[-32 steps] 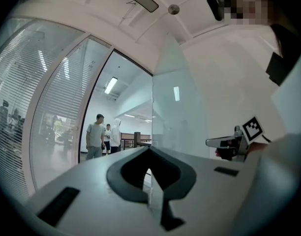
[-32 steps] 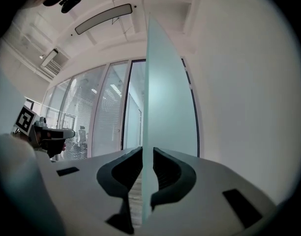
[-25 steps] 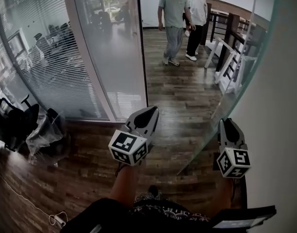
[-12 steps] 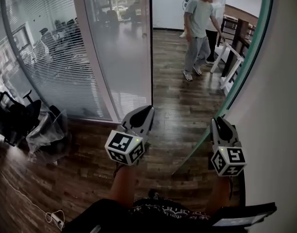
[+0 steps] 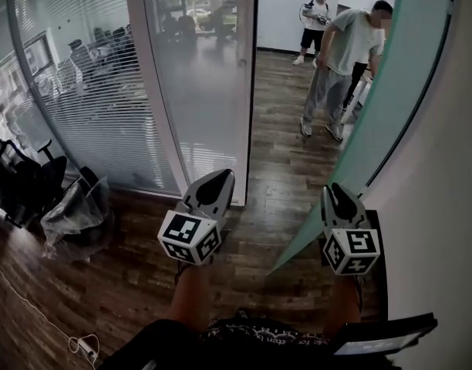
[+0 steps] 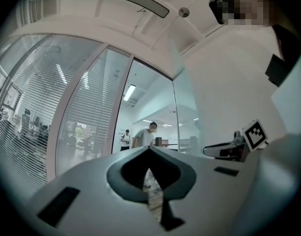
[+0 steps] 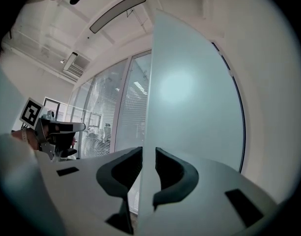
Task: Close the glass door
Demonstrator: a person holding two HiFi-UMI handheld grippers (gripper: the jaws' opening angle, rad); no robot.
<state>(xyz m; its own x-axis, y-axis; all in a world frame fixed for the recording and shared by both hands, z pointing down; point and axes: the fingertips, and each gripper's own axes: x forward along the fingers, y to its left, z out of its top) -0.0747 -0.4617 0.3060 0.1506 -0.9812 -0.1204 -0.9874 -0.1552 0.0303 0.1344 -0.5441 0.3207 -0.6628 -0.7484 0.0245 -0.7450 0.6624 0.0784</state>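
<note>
I can read no words, numbers or brands anywhere. The only printed marks are the black-and-white square markers on my left gripper (image 5: 224, 176) and right gripper (image 5: 332, 189); they spell nothing.

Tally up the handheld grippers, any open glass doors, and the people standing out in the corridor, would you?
Grippers: 2, left gripper and right gripper, its jaws just closing further on the door's edge
Glass door: 1
People in corridor: 2
Total: 5

Dark wooden plank floor (image 5: 282, 168) under the glass door (image 5: 398, 83).
Well left of the door sit a plastic-covered chair (image 5: 74, 210) and a white power strip (image 5: 85, 348); two people (image 5: 340, 60) stand beyond the door.
</note>
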